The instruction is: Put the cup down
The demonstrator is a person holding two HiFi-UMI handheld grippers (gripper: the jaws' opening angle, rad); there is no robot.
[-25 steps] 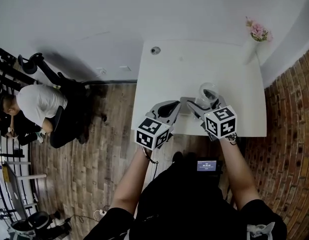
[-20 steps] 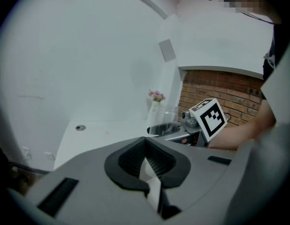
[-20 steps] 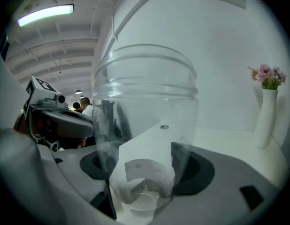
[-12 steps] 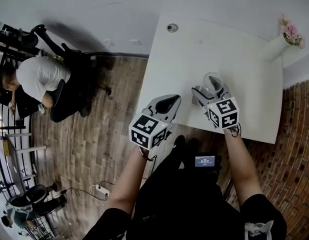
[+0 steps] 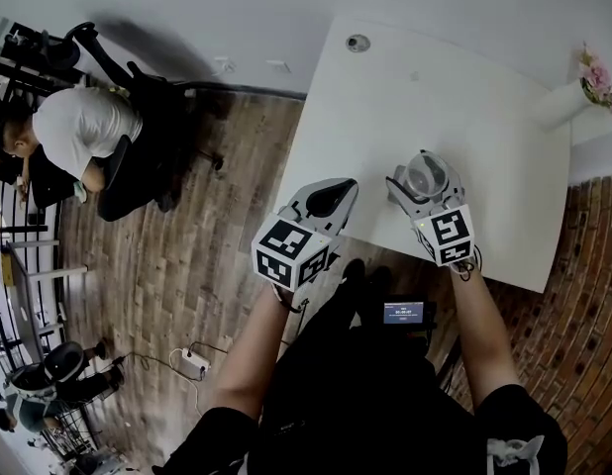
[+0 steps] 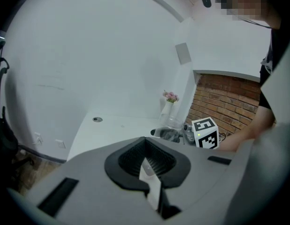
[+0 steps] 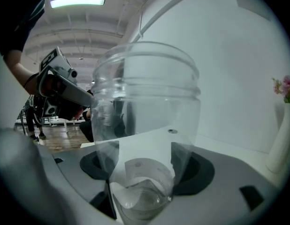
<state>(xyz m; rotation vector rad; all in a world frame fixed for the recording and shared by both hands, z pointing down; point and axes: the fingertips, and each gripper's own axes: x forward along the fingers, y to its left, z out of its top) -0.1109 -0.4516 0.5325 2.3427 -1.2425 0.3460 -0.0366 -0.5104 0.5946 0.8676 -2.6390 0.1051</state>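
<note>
Observed clear plastic cup point(image 7: 145, 107) clamped upright in right gripper point(image 5: 422, 188) over white table point(image 5: 385, 107); found left gripper point(image 6: 147, 165) pinched closed, empty, alongside.

Open tabletop point(image 5: 435, 97), vase point(image 5: 557, 109) at far corner

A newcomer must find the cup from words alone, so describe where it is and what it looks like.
Find the white table beside the brick wall. By its near edge, the right gripper grips the cup. It is clear and wide-mouthed, unlike the slim white vase with pink flowers at the far corner.
</note>
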